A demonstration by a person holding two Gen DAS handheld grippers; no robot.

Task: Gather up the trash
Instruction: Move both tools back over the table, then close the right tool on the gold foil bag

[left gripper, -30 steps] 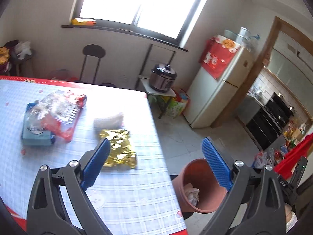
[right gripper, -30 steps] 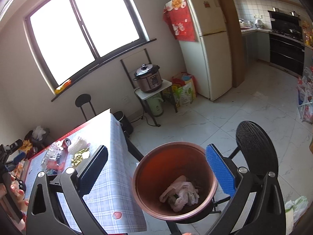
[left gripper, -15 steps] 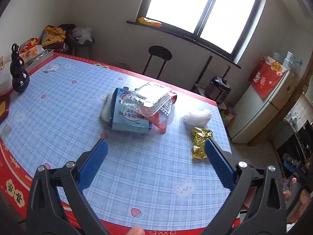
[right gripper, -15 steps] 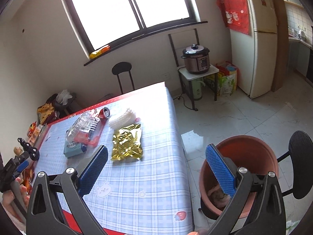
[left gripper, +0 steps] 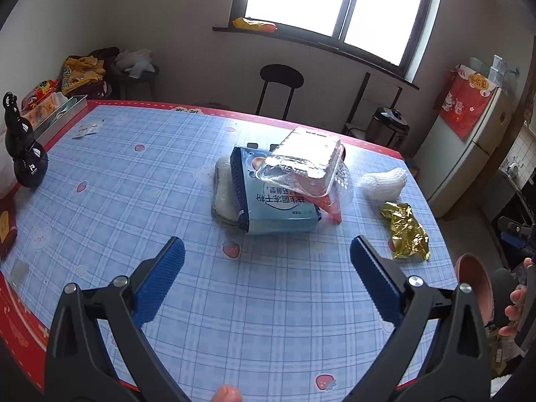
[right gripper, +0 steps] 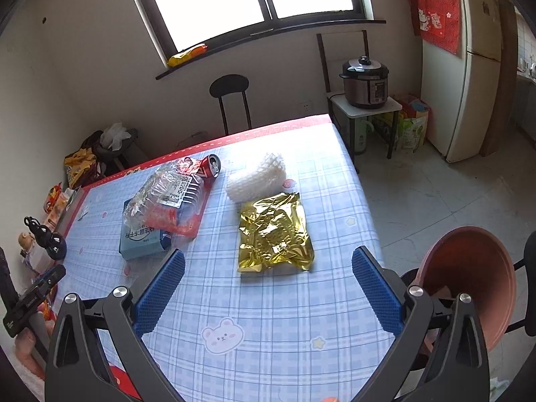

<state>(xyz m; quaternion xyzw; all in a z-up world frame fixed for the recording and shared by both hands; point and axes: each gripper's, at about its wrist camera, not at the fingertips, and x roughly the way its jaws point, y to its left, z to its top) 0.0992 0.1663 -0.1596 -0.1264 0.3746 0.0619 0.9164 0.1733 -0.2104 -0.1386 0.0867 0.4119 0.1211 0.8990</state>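
Both grippers (left gripper: pixel 267 269) (right gripper: pixel 268 269) agape above table (right gripper: pixel 268 301)

home kitchen-diner | fridge (right gripper: pixel 469 67) | rice cooker (right gripper: pixel 365 82) | checked-cloth table (right gripper: pixel 268 301)

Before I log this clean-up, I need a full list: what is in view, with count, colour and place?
gold wrapper: one, gold, table's right side, flat
white foam net: one, white, just beyond the gold wrapper
blue box: one, light blue, mid-table
clear plastic tray: one, clear, on the blue box
red can: one, red, lying beyond the tray
trash bin: one, terracotta, off the table's right edge
black gourd figure: one, black, table's far left
table: one, blue check cloth
left tool: open, empty
right tool: open, empty
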